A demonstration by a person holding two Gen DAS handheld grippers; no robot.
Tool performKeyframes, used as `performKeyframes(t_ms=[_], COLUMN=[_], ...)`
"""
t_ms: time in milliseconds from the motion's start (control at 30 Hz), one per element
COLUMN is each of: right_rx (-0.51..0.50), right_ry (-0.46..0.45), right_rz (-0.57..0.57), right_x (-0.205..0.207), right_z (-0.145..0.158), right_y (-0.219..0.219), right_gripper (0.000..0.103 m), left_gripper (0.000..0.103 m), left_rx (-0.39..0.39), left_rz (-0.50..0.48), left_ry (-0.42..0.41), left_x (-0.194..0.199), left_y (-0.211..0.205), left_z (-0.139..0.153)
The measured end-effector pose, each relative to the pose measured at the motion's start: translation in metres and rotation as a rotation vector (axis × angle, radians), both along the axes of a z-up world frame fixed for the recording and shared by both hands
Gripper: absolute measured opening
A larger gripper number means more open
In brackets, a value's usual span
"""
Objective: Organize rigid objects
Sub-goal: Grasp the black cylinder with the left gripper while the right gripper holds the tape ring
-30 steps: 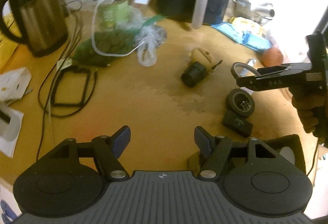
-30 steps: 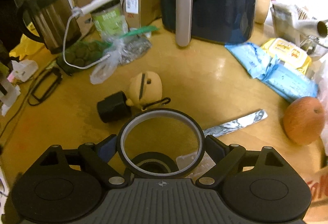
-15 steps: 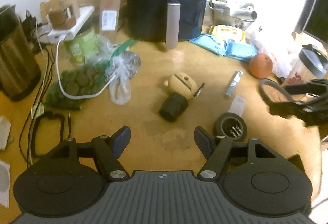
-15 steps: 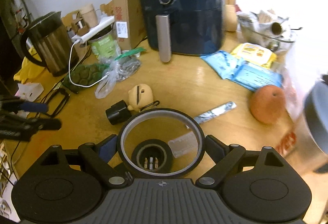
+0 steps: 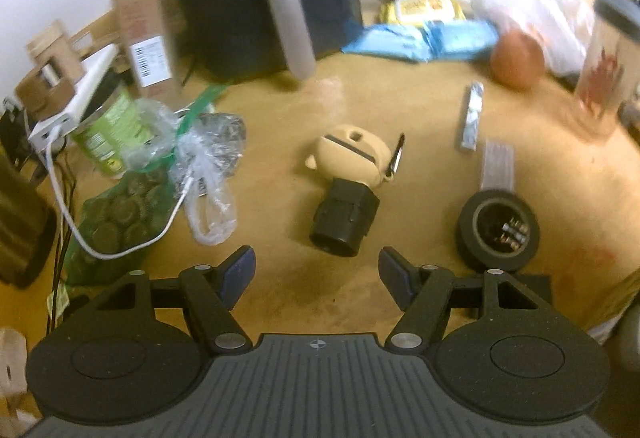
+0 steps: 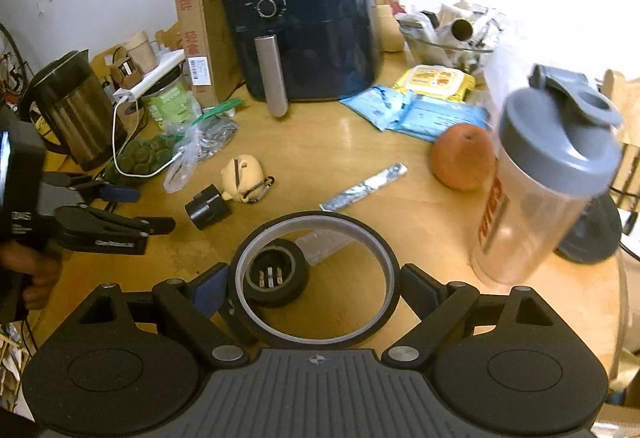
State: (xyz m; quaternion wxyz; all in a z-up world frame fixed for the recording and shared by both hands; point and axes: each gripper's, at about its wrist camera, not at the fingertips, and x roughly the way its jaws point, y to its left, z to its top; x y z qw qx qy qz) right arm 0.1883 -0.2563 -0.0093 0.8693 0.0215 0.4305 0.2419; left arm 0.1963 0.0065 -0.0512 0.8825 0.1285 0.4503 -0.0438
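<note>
The right gripper carries a thin black ring, its jaws set wide and pinching the hoop across its outer rim, so the ring lies flat and its open middle frames the surface below. Held that way, it hangs clear above a thick black tape roll lying flat, with a few small metal pieces inside its core. This suggests the ring is meant to go near or onto similar round items, though where it goes is not yet clear.

The left gripper holds nothing; its jaws are spread with bare wood between them. It points down toward a black cylindrical adapter lying on its side, touching a tan earbud case with a clip. That aim makes the adapter the likely next pick.

Other loose pieces wait nearby: a foil stick packet and a clear flat packet just beside the tape roll. An orange fruit and a shaker bottle stand to the right, crowding any route that side.
</note>
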Motion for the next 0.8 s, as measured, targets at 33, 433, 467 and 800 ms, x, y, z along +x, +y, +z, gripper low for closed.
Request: performKeyframes(t_ms=[33,433,467,800], right_rx=[-0.003,0.011,0.011,0.006], right_ry=[0.002,0.016,0.017,0.034], right_rz=[-0.007,-0.107,-0.116,-0.167], right_x=[-0.002,-0.023,-0.025,-0.033], right_z=[-0.001,0.003,0.003,0.0], right_y=[-0.001,-0.025,-0.028,-0.044], right_gripper=[0.091,0.091,0.091,0.091], left_gripper=[0.068,0.064,0.061,0.04], left_rx=[0.01,0.2,0.218,0.348], left_rz=[-0.018,-0.182,-0.201,-0.29], left_ry=[0.003,-0.021,-0.026,-0.059], left_x=[0.002,0.027,0.028,0.034], left_y=[-0.001,-0.027,-0.031,-0.048], left_z=[-0.004,-0.037,-0.04,-0.053])
